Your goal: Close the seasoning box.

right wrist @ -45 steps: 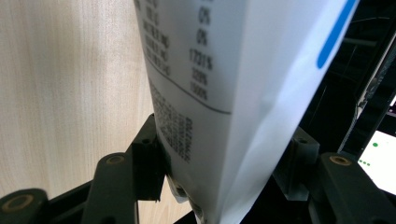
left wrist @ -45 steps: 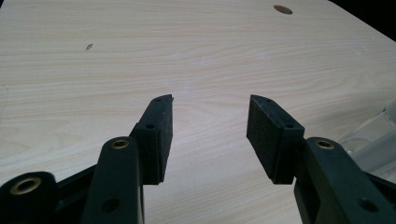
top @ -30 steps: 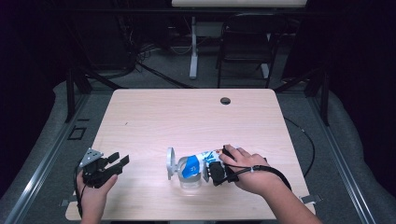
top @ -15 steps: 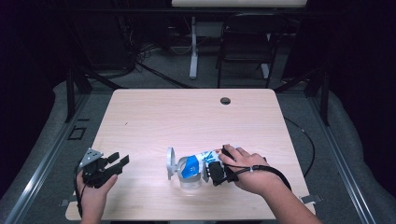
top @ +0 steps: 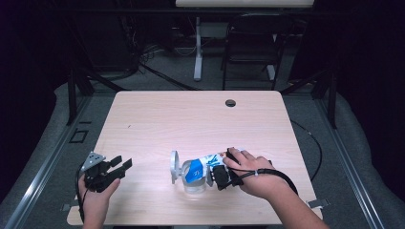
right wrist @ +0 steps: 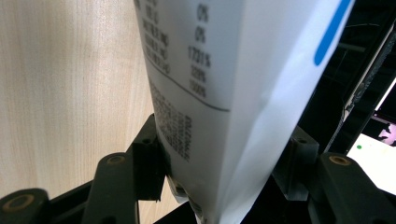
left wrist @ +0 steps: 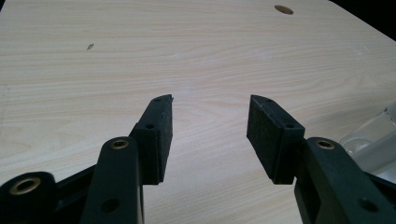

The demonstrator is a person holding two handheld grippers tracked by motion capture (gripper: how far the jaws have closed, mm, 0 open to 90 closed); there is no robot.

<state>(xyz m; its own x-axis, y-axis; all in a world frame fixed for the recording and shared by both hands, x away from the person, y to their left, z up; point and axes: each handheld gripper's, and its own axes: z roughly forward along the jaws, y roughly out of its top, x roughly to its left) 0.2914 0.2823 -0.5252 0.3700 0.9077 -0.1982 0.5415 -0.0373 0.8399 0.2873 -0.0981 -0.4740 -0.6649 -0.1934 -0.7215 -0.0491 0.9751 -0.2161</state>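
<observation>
A white and blue packet lies tilted on its side over a clear glass container near the table's front middle. My right gripper is shut on the packet's right end, with the hand behind it. In the right gripper view the packet shows small printed text, and both jaws of the right gripper press on its sides. A pale round disc stands on edge at the container's left. My left gripper rests open at the front left, well apart from the packet. In its own view the left gripper holds nothing.
The light wooden table has a dark round hole near its far edge, the same hole seen from the left gripper. The glass container's edge shows at that view's right. A chair and a stand are on the floor beyond.
</observation>
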